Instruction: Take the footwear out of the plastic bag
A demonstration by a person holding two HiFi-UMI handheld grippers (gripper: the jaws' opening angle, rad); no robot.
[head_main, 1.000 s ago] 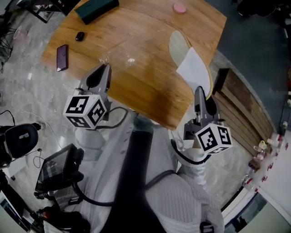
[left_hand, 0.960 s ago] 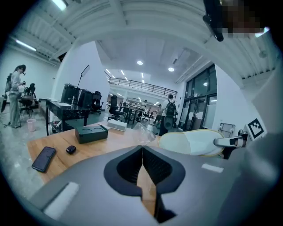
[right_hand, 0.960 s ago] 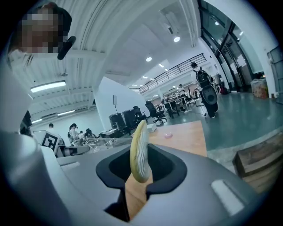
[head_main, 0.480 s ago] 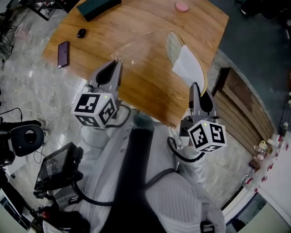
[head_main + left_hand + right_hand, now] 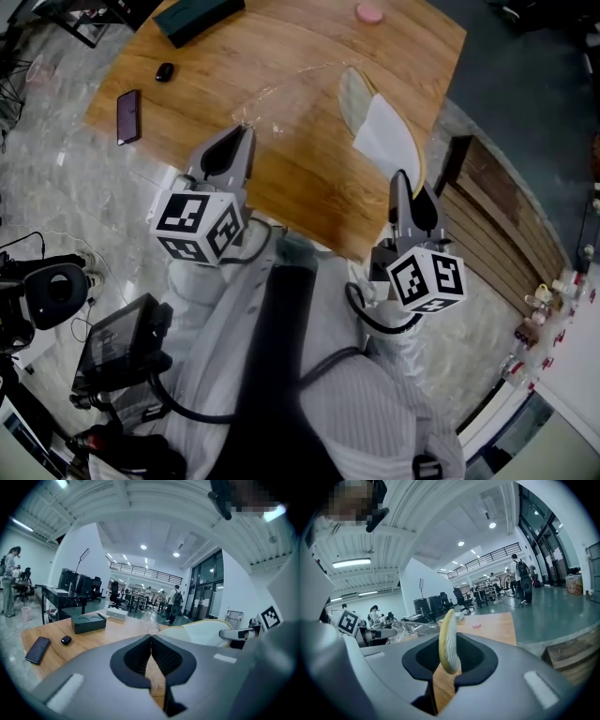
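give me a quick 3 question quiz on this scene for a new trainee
1. Pick one. Clamped between the fingers of the right gripper is: A) a dark box, B) a slipper, C) a pink disc.
2. True or false: the fingers of the left gripper stand wide apart.
3. Fill in: the phone lies flat on the wooden ____.

Key
1. B: the slipper's edge sits in the grip.
2. False: they are shut, pinching the edge of the clear plastic bag.
3. table
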